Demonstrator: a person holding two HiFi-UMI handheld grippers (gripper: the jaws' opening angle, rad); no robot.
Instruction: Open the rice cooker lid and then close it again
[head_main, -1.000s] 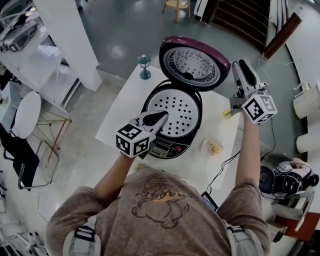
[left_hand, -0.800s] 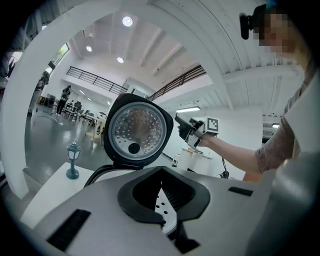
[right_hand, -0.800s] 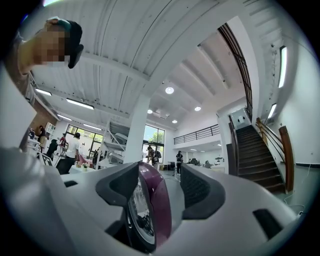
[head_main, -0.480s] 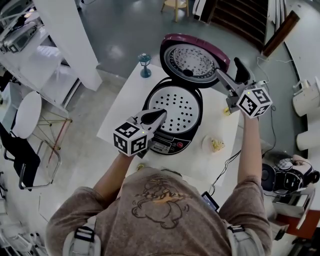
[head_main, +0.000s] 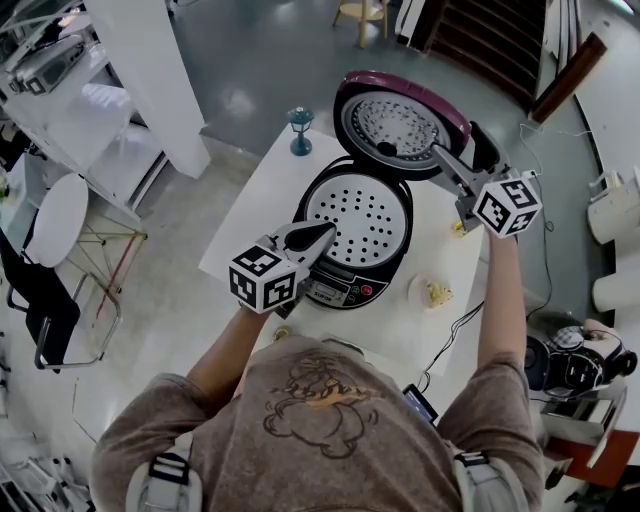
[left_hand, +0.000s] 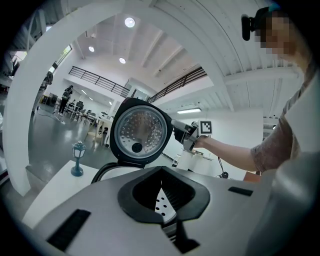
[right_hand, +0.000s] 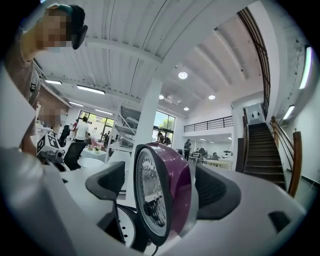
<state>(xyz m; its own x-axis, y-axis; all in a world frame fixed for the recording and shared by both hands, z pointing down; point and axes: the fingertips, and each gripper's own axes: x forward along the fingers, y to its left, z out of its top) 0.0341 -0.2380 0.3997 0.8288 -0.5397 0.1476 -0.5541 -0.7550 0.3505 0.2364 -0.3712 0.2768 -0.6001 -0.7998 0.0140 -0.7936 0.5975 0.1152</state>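
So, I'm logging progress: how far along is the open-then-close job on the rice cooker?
Done: the lid stands open above the cooker. In hand: the right gripper, whose jaws have just been opening, straddles the lid's rim, not clamped. The left gripper hovers shut over the cooker's front. Left: swinging the lid down shut.

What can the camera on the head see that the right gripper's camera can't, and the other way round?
Only the head view shows the little lantern, the button panel and the small plate of food. Only the right gripper view shows the ceiling lights and the lid's purple edge standing between the right gripper's jaws, which have just been opening. Both show the lid raised and the holed tray inside the rice cooker.
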